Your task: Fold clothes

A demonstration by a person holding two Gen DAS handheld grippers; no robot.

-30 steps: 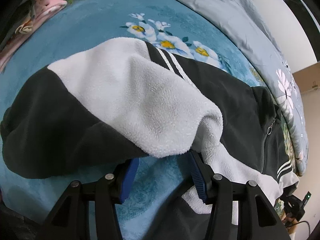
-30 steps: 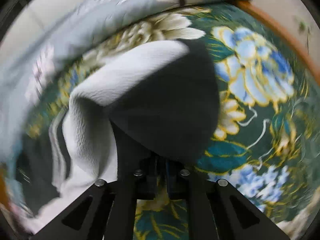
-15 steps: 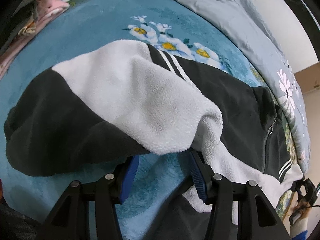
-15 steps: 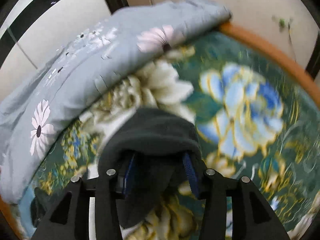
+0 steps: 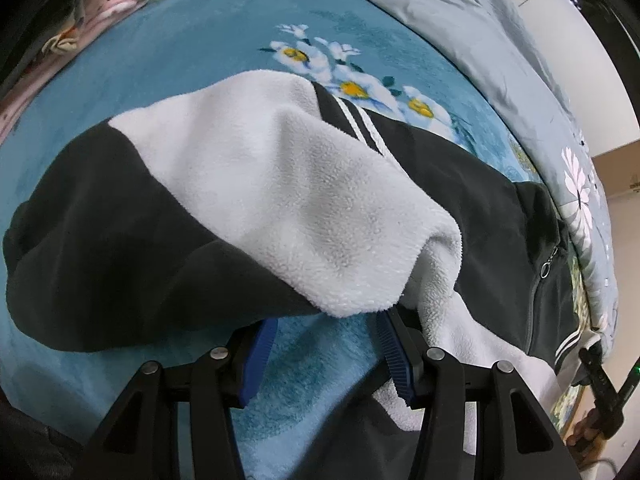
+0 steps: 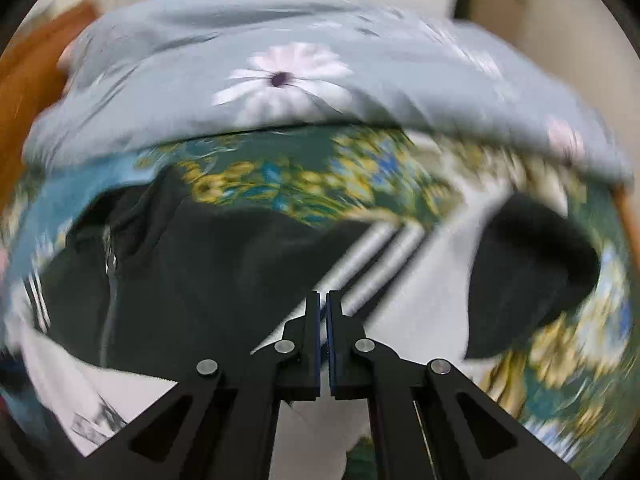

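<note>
While spread on 1 blanket [image 5: 168, 64], 1 fleece jacket [image 5: 280, 184], 2 tools.

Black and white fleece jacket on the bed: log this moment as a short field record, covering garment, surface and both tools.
garment: black and white fleece zip jacket, one sleeve folded across its body
surface: teal floral plush blanket
bedding: grey daisy-print quilt along the far edge
left tool: open, fingers under the white sleeve edge, gripping nothing
right tool: shut, empty, above the jacket
other sleeve: black cuff lying out to the side
image: right wrist view motion-blurred
</note>
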